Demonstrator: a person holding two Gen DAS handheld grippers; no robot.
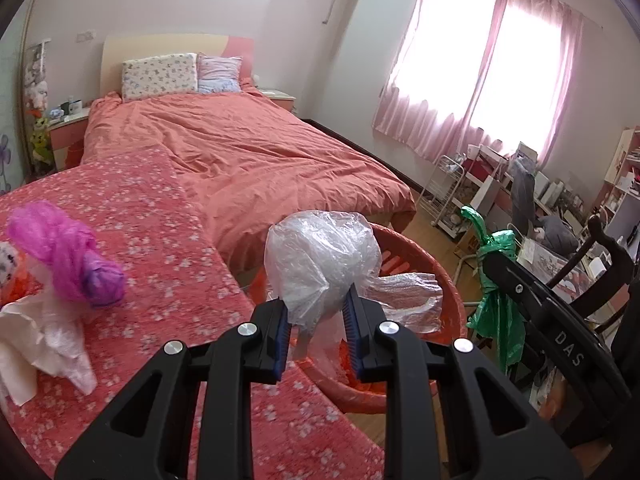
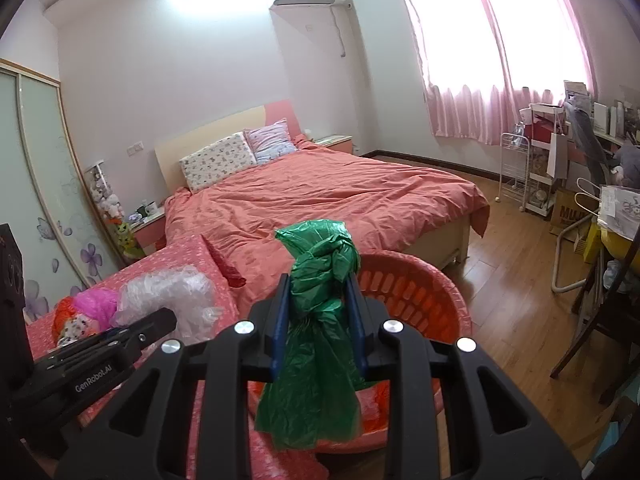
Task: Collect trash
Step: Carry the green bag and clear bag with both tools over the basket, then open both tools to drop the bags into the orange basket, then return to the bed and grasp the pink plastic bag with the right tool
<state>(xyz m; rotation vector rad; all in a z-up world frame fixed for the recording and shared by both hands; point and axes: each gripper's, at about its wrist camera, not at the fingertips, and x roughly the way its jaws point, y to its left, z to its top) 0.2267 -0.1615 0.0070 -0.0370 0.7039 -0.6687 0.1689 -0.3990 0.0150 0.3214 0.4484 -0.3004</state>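
Left tongs (image 1: pixel 318 322) pinch clear bag (image 1: pixel 320 264); right tongs (image 2: pixel 318 320) pinch green bag (image 2: pixel 316 344).

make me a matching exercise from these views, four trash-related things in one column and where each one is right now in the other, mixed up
Things:
1. crumpled clear plastic bag
2. knotted green plastic bag
3. bunched magenta plastic bag
4. round red plastic basket

Places:
A. lying on the floral red cloth
B. on the wooden floor by the bed
C. clamped in the left gripper
D. clamped in the right gripper

Pairs: 1-C, 2-D, 3-A, 4-B
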